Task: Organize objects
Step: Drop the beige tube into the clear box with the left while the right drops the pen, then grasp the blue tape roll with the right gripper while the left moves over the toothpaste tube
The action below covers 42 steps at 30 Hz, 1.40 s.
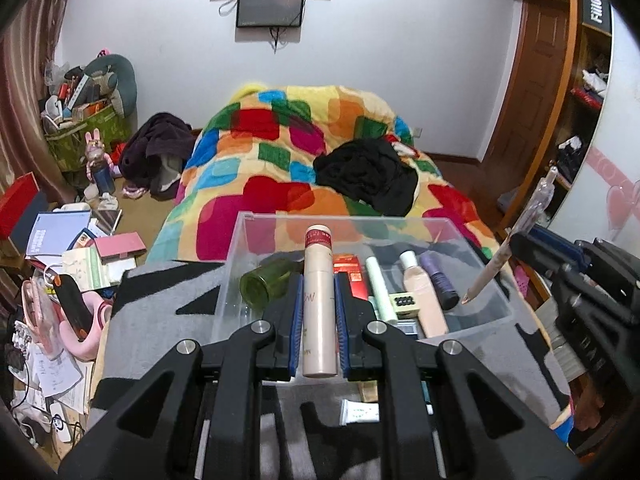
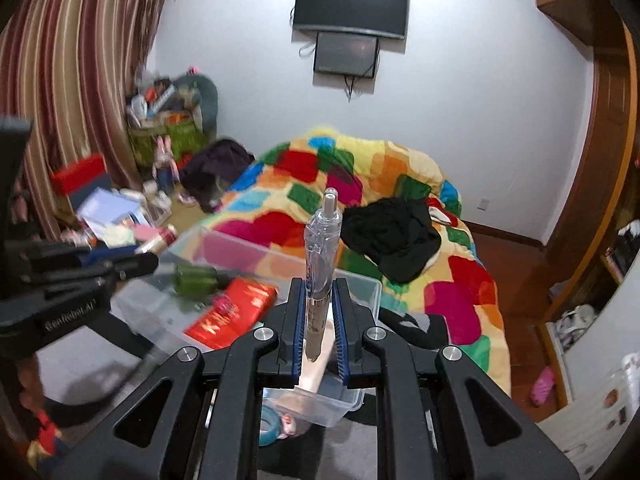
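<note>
Crowding clear bin (image 1: 240,248), green jar (image 1: 266,282), red box (image 1: 352,276), bottles (image 1: 420,292)

My left gripper (image 1: 319,304) covers the lower sides of the beige tube (image 1: 318,300), so I can read only scraps of its print. Just beyond my right gripper (image 2: 318,316), the red box (image 2: 234,312) and green jar (image 2: 196,278) in the clear bin (image 2: 360,292) are smeared by blur. My fingers (image 2: 294,320) hide the pen (image 2: 320,272) tip's surroundings. The frame edge cuts my left gripper's body at far left.
</note>
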{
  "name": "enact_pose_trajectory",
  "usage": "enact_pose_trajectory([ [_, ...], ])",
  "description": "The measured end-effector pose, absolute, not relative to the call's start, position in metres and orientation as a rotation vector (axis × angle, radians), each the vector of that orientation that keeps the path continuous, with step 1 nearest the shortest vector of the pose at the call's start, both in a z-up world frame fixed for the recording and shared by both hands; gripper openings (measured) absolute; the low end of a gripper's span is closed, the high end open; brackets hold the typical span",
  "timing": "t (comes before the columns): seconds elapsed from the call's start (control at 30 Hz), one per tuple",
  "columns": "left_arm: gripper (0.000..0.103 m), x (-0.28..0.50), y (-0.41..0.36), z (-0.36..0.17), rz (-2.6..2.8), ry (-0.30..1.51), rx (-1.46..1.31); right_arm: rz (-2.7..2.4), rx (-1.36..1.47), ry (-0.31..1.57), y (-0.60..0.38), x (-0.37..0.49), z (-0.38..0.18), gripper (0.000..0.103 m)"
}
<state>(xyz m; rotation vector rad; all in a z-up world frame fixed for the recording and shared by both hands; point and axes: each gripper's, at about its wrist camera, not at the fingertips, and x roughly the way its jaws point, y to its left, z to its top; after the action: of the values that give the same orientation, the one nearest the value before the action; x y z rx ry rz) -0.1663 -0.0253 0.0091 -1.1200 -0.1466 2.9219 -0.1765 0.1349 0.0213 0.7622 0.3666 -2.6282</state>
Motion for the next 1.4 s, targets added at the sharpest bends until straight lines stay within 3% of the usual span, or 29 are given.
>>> enact_pose_trajectory([
  [0.2,0.014,-0.185,-0.026,-0.012,2.866,-0.159,-1.215,-2.534,0.84,0.4,0.11,-0.191,-0.001,0.012],
  [0.6,0.015,-0.166,-0.029,0.002,2.863,-0.172,-1.154,-2.388,0.93,0.201,0.124,-0.193,-0.005,0.016],
  [0.77,0.031,-0.152,-0.025,0.003,2.865,-0.155,-1.138,-2.392,0.922,0.161,0.143,-0.18,-0.002,0.025],
  [0.9,0.035,-0.141,-0.022,-0.002,2.847,-0.155,-1.149,-2.398,0.934,0.133,0.158,-0.171,-0.006,0.032],
  [1.03,0.048,-0.13,-0.018,-0.015,2.815,-0.157,-1.186,-2.375,0.984,0.112,0.168,-0.165,-0.02,0.036],
  [1.13,0.052,-0.124,-0.014,-0.028,2.788,-0.152,-1.227,-2.347,1.039,0.11,0.169,-0.163,-0.037,0.043],
  [1.4,0.064,-0.111,-0.008,-0.067,2.658,-0.177,-1.386,-2.265,1.154,0.143,0.154,-0.166,-0.073,0.043],
])
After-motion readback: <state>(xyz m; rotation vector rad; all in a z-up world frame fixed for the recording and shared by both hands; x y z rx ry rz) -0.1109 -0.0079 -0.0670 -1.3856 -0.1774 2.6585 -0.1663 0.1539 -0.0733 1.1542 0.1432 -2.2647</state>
